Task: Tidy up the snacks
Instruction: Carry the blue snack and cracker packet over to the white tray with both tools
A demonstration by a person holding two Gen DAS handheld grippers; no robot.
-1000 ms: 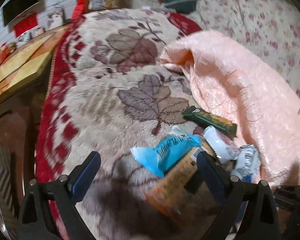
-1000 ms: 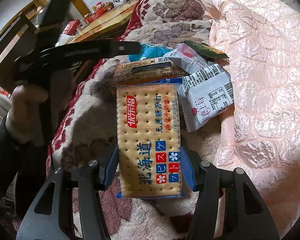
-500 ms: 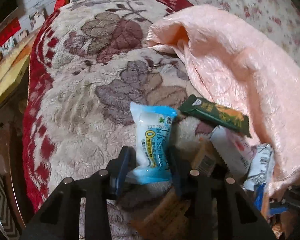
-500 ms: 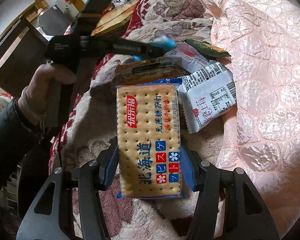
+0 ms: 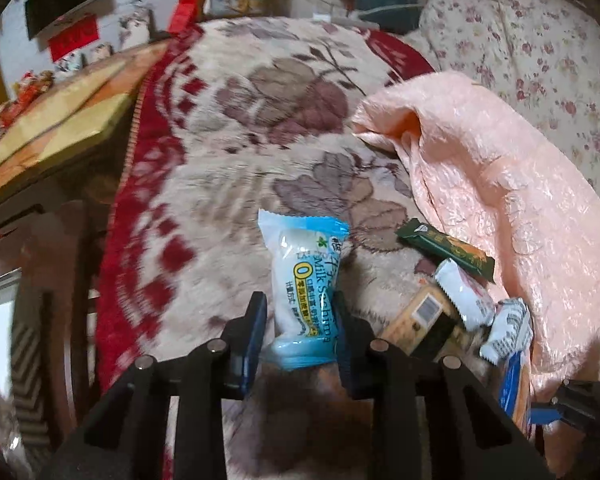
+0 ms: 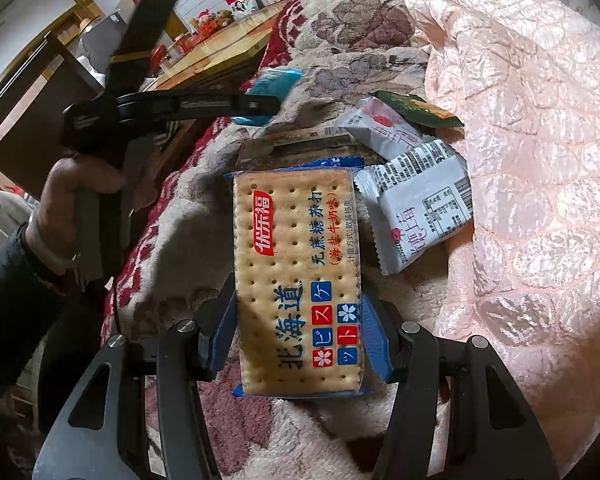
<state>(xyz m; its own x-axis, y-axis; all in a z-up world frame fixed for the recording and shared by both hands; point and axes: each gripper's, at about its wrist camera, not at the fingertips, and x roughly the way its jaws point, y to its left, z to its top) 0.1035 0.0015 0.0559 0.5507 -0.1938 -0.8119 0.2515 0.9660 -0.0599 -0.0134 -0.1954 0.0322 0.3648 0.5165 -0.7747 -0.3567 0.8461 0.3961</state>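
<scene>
Glossy plastic wrappers [image 6: 296, 280], fuzzy cloth blanket [image 5: 228, 184]

The orange packet [image 5: 414, 322] lies mostly hidden under other wrappers; the blanket [image 5: 204, 184] blurs leftward; the cracker pack [image 5: 514, 388] is half seen.

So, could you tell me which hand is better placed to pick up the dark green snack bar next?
Neither is free: the left gripper is closing on the blue milk packet, the right gripper clamps the cracker pack. Once emptied, probably the right; the green bar lies beyond its fingers.
</scene>
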